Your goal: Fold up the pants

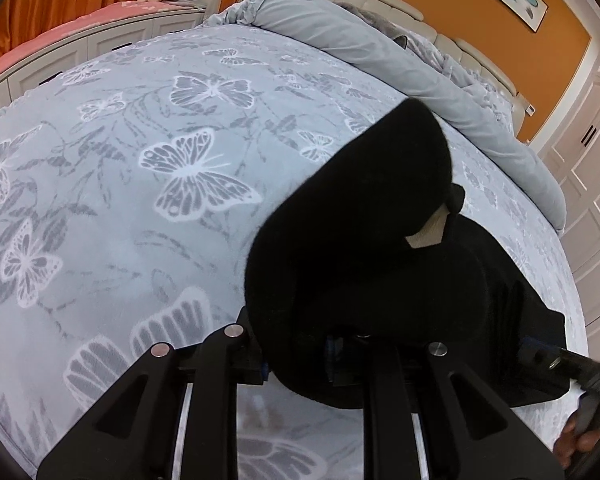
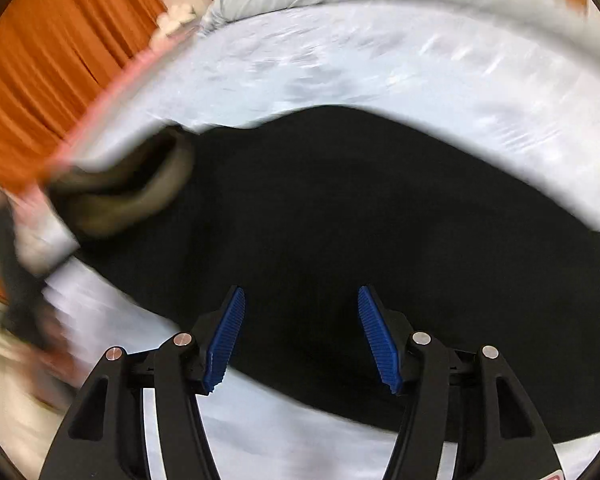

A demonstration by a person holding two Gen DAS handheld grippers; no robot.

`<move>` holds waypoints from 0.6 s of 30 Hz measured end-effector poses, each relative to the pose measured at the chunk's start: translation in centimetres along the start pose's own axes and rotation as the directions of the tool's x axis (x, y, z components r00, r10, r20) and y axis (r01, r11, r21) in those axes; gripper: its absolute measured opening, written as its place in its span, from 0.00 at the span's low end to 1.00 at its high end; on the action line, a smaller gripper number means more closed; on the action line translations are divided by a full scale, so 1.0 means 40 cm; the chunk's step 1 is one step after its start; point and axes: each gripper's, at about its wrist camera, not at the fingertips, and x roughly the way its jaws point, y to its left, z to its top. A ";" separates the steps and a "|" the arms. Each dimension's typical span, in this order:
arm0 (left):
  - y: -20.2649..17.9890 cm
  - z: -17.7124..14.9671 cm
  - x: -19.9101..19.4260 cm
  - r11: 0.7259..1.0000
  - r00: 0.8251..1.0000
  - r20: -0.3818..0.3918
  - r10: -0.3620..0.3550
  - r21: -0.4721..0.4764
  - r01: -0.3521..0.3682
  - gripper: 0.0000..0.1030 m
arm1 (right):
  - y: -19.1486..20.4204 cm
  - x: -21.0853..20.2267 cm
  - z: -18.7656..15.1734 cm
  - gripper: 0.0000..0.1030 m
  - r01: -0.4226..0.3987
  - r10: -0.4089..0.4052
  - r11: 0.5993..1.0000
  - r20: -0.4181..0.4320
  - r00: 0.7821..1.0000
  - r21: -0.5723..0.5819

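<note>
Pants lie black across our bed, one end lifted in our left claw, shut on the cloth; our right claw hangs wide open, empty. Slack cloth could slip and skew the fold.

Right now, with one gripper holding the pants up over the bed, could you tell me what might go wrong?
1. The left gripper is buried under a thick bunch of the pants, so its grip can't be checked; the cloth might slip out.
2. The right gripper is open and holds nothing, so the half lying on the bed could drag or crease.
</note>
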 end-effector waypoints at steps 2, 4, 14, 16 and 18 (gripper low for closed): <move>0.002 -0.006 0.002 1.000 1.000 -0.004 -0.002 0.002 0.002 0.20 | 0.036 0.044 0.043 0.69 -0.136 0.138 0.988 -0.031 0.990 0.073; 0.002 -0.016 -0.004 1.000 1.000 0.001 -0.003 0.013 0.003 0.33 | 0.079 0.100 0.084 0.69 -0.181 0.188 0.978 -0.058 0.980 0.102; 0.018 -0.091 -0.107 0.994 0.997 0.071 -0.009 0.111 0.002 0.57 | 0.213 0.309 0.129 0.73 -0.234 0.282 0.941 -0.190 0.940 0.243; 0.036 -0.102 -0.133 0.995 0.996 0.081 -0.028 0.096 0.020 0.57 | 0.256 0.310 0.139 0.73 -0.255 0.298 0.940 -0.181 0.937 0.228; 0.050 -0.113 -0.160 0.996 0.995 0.091 -0.028 0.090 0.020 0.57 | 0.291 0.315 0.151 0.76 -0.249 0.288 0.946 -0.181 0.940 0.209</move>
